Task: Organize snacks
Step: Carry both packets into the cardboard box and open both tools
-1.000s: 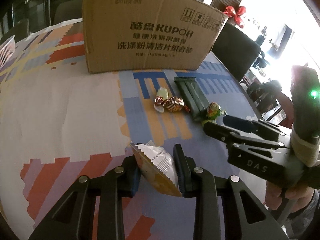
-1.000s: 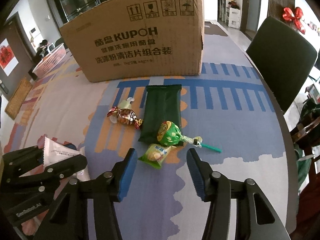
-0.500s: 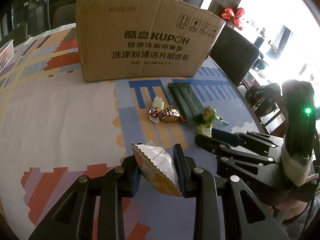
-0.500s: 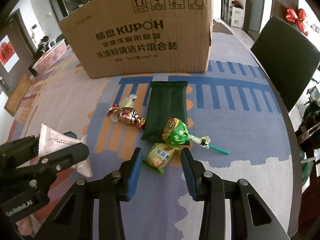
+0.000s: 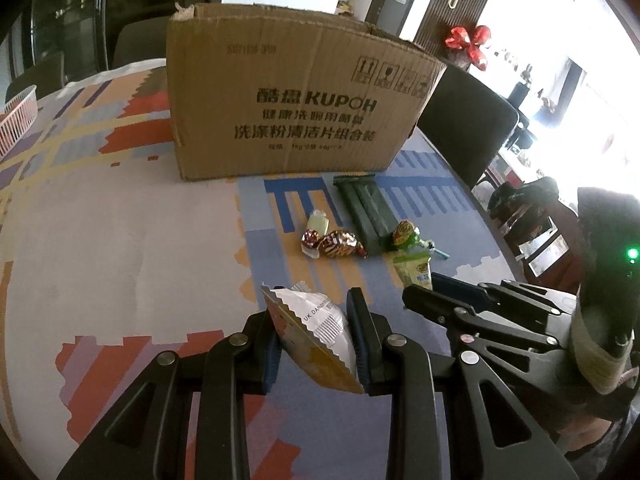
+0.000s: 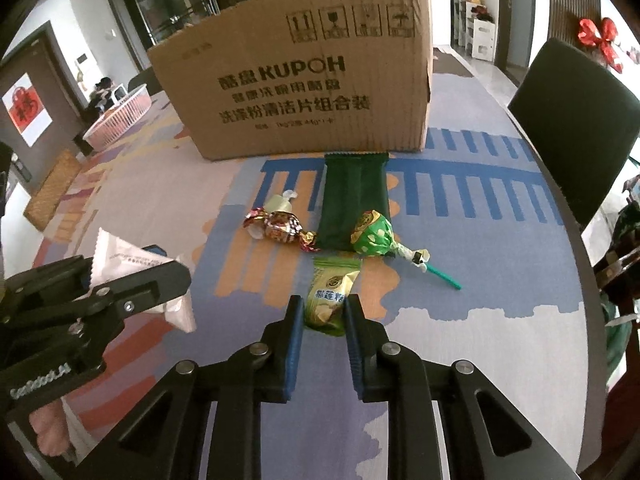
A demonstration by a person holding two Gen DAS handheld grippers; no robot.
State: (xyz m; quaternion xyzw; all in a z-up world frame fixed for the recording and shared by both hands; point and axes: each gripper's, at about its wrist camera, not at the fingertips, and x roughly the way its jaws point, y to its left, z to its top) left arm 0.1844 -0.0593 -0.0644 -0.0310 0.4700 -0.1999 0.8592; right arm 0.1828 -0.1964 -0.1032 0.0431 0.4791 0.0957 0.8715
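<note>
Two handheld grippers work over a worktop covered in a cloth patterned with blue, orange and lilac blocks. The right gripper has moved forward over the last second and its blue-padded jaws have narrowed from wide apart until they sit against both sides of a small green snack packet, which still lies on the cloth. It looks clamped on the packet, or very nearly so. That suggests the pickup is under way, with lifting and sorting yet to come.

The left gripper remains clamped on a white and yellow sachet, held above the cloth (its zigzag edge points up and away).

Other snacks wait just beyond the green packet: a lollipop in a green spotted wrapper with a teal stick, a long dark green bar wrapper, a foil-wrapped candy in red and gold, and a pale green sweet touching it.

Behind them stands a cardboard box, which has come closer in both views. Its side reads "KUPOH" among Chinese characters, above four handling symbols. The sachet shows the letters "UK" and a barcode; the rest is too small to read. The green packet carries Chinese characters. The left gripper's body bears a partly legible logo ending in "AI".
</note>
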